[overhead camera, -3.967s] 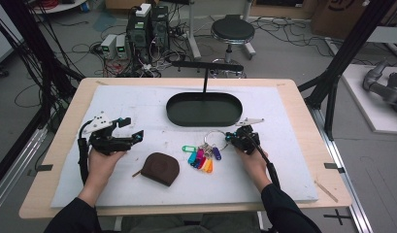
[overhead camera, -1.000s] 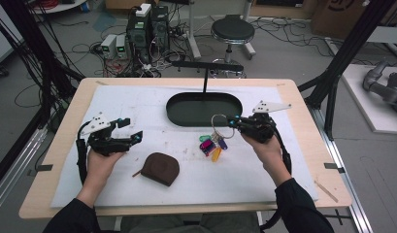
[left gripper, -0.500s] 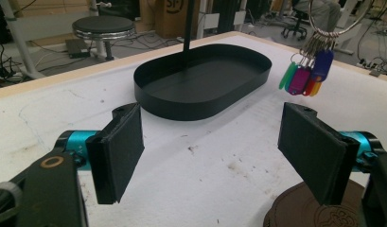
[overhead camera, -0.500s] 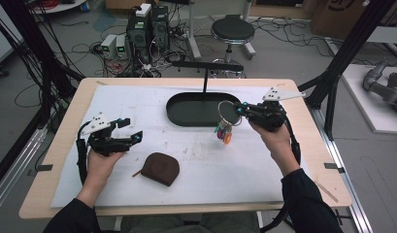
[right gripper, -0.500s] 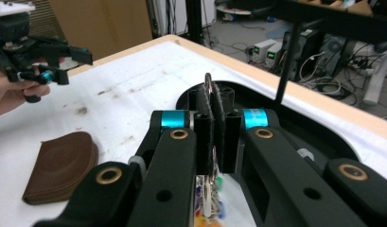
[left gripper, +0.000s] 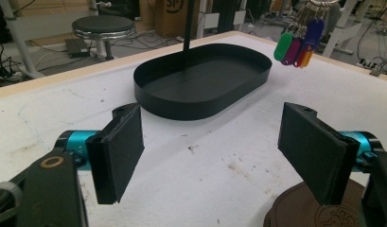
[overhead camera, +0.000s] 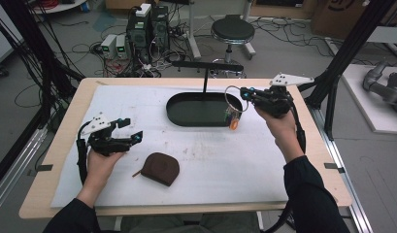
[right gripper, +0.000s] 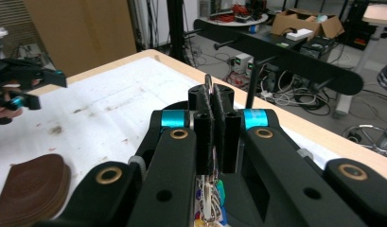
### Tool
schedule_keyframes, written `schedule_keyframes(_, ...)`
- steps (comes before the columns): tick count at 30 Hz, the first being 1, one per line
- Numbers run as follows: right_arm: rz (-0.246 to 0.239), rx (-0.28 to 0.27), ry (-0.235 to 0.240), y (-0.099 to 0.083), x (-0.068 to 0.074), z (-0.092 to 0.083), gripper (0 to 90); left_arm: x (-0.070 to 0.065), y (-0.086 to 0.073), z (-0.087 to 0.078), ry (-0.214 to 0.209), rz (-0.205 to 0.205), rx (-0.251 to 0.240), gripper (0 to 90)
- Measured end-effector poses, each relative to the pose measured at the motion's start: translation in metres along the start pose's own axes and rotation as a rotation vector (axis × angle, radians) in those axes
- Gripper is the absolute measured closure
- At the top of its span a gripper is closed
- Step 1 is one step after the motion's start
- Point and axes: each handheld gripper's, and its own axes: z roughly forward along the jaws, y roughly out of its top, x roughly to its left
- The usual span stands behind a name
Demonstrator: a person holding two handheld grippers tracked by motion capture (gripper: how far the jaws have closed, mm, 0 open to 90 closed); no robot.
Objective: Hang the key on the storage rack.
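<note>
My right gripper (overhead camera: 244,92) is shut on the metal ring (overhead camera: 232,99) of a key bunch. Its coloured tags (overhead camera: 231,118) hang in the air over the right end of the black oval tray (overhead camera: 179,115). In the right gripper view the jaws (right gripper: 214,127) are pressed together on the thin ring (right gripper: 207,84), with the tags (right gripper: 213,198) dangling below. A black hanger bar (overhead camera: 208,65) on a post rises from the tray's far side. My left gripper (overhead camera: 130,130) stands open and empty above the mat at the left, next to a brown pouch (overhead camera: 160,167).
The left gripper view has its wide-apart jaws (left gripper: 215,151) facing the tray (left gripper: 200,106), the tags (left gripper: 299,41) hanging at upper right and the pouch (left gripper: 304,213) at lower right. A white mat (overhead camera: 225,160) covers the table. A stool (overhead camera: 232,30) and cables lie beyond the far edge.
My right gripper has lifted the key bunch off the mat and carried it up and toward the far right, to the tray's right end. The left gripper has stayed put.
</note>
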Motion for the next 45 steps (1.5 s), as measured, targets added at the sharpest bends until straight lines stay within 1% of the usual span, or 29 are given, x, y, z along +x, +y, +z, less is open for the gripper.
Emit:
schedule_keyframes(1, 0.002, -0.002, -0.013, 0.003, -0.003, 0.002, 88.6, 0.000, 0.000, 0.000, 0.000, -0.001, 0.000, 23.0)
schedule_keyframes(5, -0.003, 0.000, -0.022, 0.009, -0.007, 0.004, 88.6, 0.000, 0.000, 0.000, 0.003, -0.003, -0.002, 23.0)
schedule_keyframes(7, 0.003, -0.004, -0.027, 0.012, -0.011, 0.008, 88.6, 0.000, 0.000, 0.000, 0.003, -0.003, -0.001, 23.0)
schedule_keyframes(15, 0.005, 0.007, -0.051, 0.015, -0.019, 0.020, 88.6, 0.001, -0.001, -0.001, 0.004, -0.003, -0.002, 23.0)
schedule_keyframes(16, 0.010, 0.020, -0.055, 0.017, -0.022, 0.023, 88.6, 0.001, -0.001, -0.001, 0.004, -0.005, -0.004, 23.0)
schedule_keyframes(21, 0.017, 0.013, -0.071, 0.019, -0.026, 0.029, 88.6, 0.001, -0.001, -0.001, 0.004, -0.004, -0.003, 23.0)
schedule_keyframes(24, 0.020, 0.020, -0.080, 0.017, -0.031, 0.034, 88.6, 0.001, -0.001, -0.002, 0.003, -0.001, -0.002, 23.0)
schedule_keyframes(28, 0.041, 0.026, -0.104, 0.014, -0.041, 0.041, 88.6, 0.002, -0.002, -0.002, 0.005, -0.004, -0.003, 23.0)
schedule_keyframes(32, 0.050, 0.036, -0.120, 0.011, -0.046, 0.044, 88.6, 0.002, -0.002, -0.002, 0.007, -0.004, -0.001, 23.0)
schedule_keyframes(33, 0.057, 0.039, -0.125, 0.010, -0.047, 0.045, 88.6, 0.002, -0.002, -0.002, 0.006, -0.004, -0.001, 23.0)
schedule_keyframes(36, 0.082, 0.023, -0.134, 0.008, -0.053, 0.049, 88.6, 0.002, -0.002, -0.002, 0.005, -0.005, -0.002, 23.0)
schedule_keyframes(39, 0.099, 0.034, -0.141, 0.006, -0.058, 0.052, 88.6, 0.002, -0.002, -0.002, 0.007, -0.004, 0.000, 23.0)
schedule_keyframes(40, 0.106, 0.044, -0.146, 0.006, -0.059, 0.053, 88.6, 0.002, -0.002, -0.002, 0.007, -0.004, 0.000, 23.0)
schedule_keyframes(45, 0.117, 0.037, -0.155, 0.004, -0.062, 0.058, 88.6, 0.002, -0.002, -0.002, 0.007, -0.002, -0.003, 23.0)
